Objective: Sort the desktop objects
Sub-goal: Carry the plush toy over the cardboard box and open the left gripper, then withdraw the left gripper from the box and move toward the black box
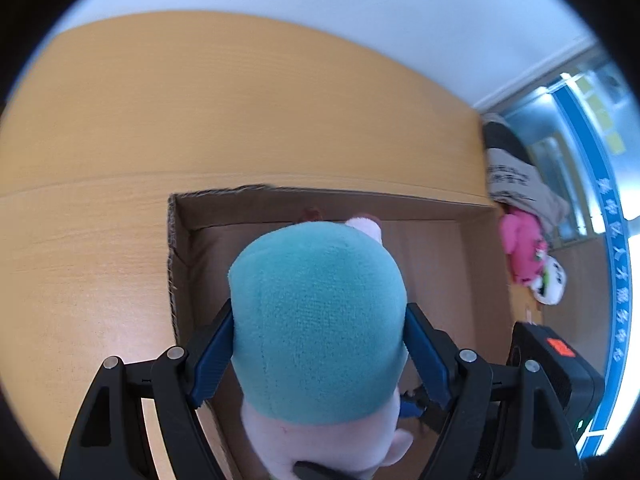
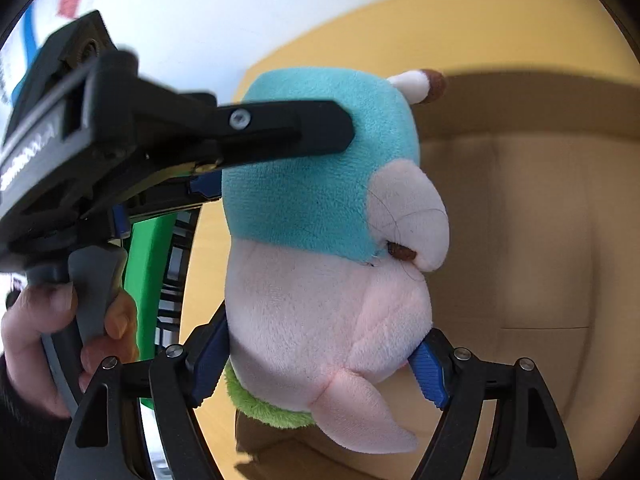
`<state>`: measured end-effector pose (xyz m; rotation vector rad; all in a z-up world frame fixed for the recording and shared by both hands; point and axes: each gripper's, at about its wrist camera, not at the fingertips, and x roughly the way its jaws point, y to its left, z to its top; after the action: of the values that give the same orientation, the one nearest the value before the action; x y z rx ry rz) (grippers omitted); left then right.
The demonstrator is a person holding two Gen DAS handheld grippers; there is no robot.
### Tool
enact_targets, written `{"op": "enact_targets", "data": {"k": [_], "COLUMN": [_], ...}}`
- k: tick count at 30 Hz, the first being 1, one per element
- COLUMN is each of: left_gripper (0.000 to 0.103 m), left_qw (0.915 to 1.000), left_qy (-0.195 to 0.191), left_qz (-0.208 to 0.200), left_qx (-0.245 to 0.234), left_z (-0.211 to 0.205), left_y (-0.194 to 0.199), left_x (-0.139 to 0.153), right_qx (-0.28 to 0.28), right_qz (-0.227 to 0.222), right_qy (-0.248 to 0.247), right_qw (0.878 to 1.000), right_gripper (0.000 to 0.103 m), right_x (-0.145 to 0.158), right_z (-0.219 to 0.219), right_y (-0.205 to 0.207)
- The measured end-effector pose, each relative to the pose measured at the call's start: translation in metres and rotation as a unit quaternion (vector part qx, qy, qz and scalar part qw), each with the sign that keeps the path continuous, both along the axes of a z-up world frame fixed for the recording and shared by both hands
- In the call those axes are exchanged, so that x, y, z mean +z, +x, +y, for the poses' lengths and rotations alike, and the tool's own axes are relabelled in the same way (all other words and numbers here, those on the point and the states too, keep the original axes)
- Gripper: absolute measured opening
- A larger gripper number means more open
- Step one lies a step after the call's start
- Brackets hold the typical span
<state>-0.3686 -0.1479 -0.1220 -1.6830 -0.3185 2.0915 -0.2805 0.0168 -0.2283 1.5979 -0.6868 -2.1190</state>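
A plush toy (image 1: pixel 316 320) with a teal head, pale pink body and green base is held over an open cardboard box (image 1: pixel 440 248). My left gripper (image 1: pixel 318 356) is shut on its teal head, blue pads pressing both sides. In the right wrist view the toy (image 2: pixel 320 240) hangs sideways, and my right gripper (image 2: pixel 320 360) is shut on its pink lower body. The left gripper's black finger (image 2: pixel 280 128) crosses the teal head there. The box's brown floor (image 2: pixel 540 240) lies behind the toy.
The box sits on a light wooden desk (image 1: pixel 100 240) against a white wall. A pink plush (image 1: pixel 520 248) and a white plush (image 1: pixel 550 284) lie right of the box, near a bag (image 1: pixel 516 176). A green object (image 2: pixel 152 280) stands behind the hand (image 2: pixel 36 320).
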Motion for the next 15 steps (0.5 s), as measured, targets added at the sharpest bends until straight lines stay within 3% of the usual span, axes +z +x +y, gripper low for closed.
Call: {"op": "enact_targets", "data": {"k": [4,7,11,15], "left_gripper": [0.079,0.083,0.083,0.084], "left_qw": [0.9996,0.9995,0.9987,0.9961], "left_qy": [-0.021,-0.016,-0.025,0.004], "left_qz": [-0.006,0.001,0.024,0.069], "left_qx": [0.021,0.028,0.037,0.055], "left_z": [-0.009,-0.012,-0.017,-0.031], "left_y": [-0.007,-0.007,0.000,0.016], "left_x": [-0.016,-0.012,0.005,0.041], "right_qx": [-0.004,-0.017,-0.026,-0.020], "right_qz": [-0.019,-0.011,0.011,0.044], "right_qy": [-0.016,-0.009,-0.014,-0.030], "right_qw": [1.000,1.000,1.000,0.998], "right_gripper": [0.085,0.096,0.103,0.103], "right_x": [-0.030,-0.038,-0.033,-0.007], "right_z": [-0.017,-0.021,-0.015,-0.006], "right_y": [-0.011,-0.014,-0.006,0.015]}}
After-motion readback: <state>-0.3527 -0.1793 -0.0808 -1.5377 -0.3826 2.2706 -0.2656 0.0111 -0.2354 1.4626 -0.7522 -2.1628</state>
